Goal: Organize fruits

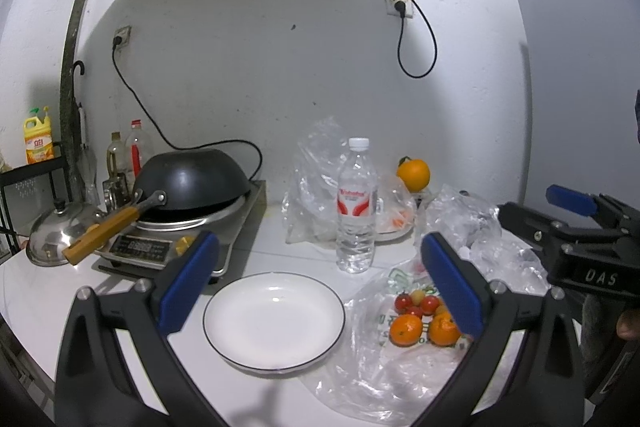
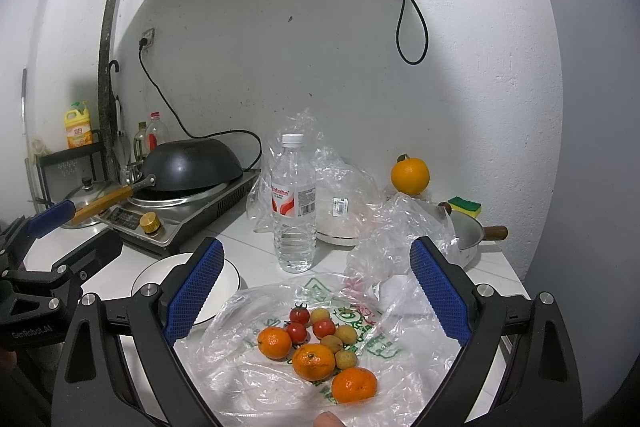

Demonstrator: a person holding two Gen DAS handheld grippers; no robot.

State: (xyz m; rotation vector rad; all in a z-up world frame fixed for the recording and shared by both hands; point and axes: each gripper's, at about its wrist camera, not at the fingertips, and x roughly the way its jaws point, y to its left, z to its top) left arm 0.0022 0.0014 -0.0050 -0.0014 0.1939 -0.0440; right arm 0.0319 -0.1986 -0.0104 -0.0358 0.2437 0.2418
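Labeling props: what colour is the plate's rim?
White plate with a thin black rim line; clearest in the left wrist view.

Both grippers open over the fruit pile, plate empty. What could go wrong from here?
1. The tangerines, cherry tomatoes and longans touch each other on loose plastic bag; the right gripper may snag film or nudge neighbours, which could roll.
2. The tomatoes look soft; a hard squeeze may burst them.
3. The water bottle stands just behind the white plate, so a carry could tip it.
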